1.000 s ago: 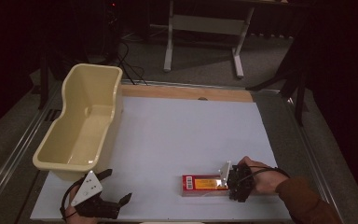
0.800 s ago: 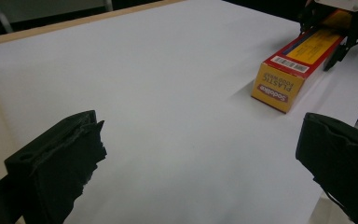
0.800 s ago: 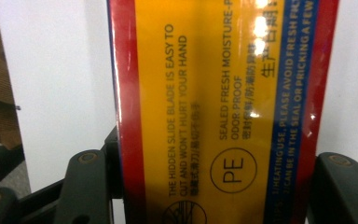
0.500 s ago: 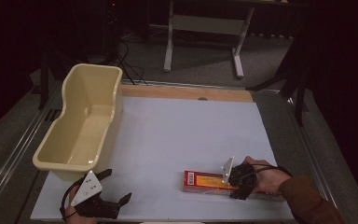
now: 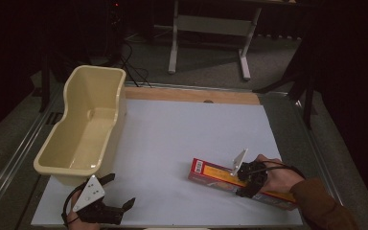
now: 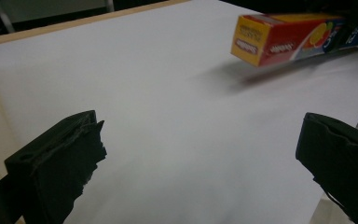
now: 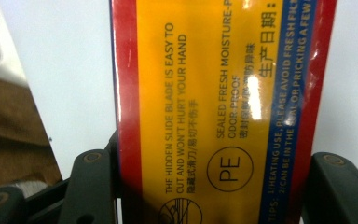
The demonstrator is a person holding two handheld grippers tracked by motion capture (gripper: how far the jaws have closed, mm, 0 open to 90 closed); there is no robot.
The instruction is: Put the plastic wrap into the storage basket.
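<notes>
A long red and yellow cling-film box hangs just above the white table at the front right. My right gripper is shut on it across its middle. In the right gripper view the box runs up between both jaws of the gripper, its printed face towards the camera. In the left gripper view the box floats at the top right over its blurred shadow. My left gripper rests open near the front left corner, and nothing lies between the jaws of the gripper.
A cream plastic tub stands along the table's left side, with nothing in it that I can see. A wooden strip marks the far edge. Beyond it is a grey metal stand on the floor.
My right gripper has raised the box off the table and drawn it slightly right. The left gripper has not moved.
</notes>
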